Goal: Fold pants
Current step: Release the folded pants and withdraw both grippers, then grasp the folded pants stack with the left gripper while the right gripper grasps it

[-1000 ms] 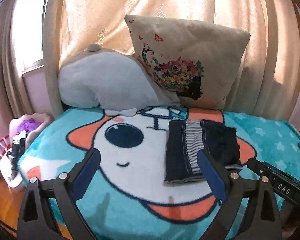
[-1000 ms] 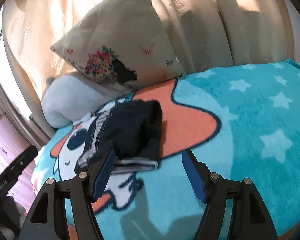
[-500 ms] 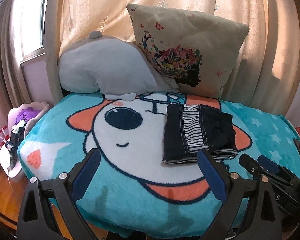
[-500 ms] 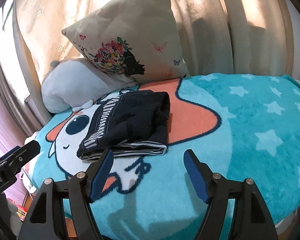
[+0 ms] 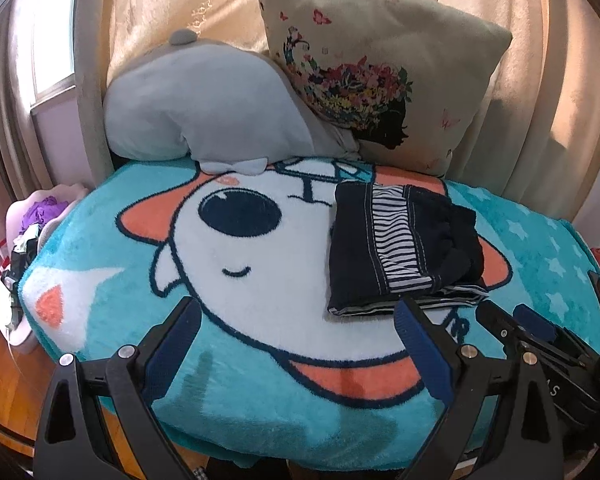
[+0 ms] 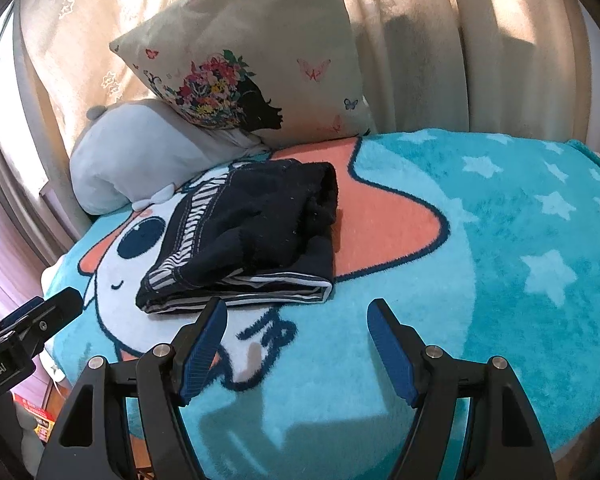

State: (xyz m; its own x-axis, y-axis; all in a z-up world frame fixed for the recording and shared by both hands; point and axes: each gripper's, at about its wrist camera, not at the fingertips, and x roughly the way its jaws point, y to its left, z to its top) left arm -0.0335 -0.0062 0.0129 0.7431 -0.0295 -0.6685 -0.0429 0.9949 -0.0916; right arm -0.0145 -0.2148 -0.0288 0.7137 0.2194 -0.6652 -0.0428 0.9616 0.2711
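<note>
The dark navy pants (image 5: 400, 252) with a striped white lining lie folded into a compact rectangle on the teal cartoon blanket (image 5: 180, 280). They also show in the right wrist view (image 6: 252, 232), just beyond my right gripper's left finger. My left gripper (image 5: 300, 340) is open and empty, held back near the bed's front edge, with the pants beyond its right finger. My right gripper (image 6: 298, 336) is open and empty, in front of the pants. The right gripper's body shows at the lower right of the left wrist view (image 5: 540, 344).
A floral cushion (image 5: 372, 80) and a grey plush pillow (image 5: 204, 108) lean against the beige curtain (image 5: 540, 80) at the back of the bed. A basket of clothes (image 5: 32, 232) stands on the floor at the left. The bed's front edge is right below both grippers.
Both grippers have pulled back from the folded pants toward the front edge of the bed, so more of the blanket shows. The pants have not moved.
</note>
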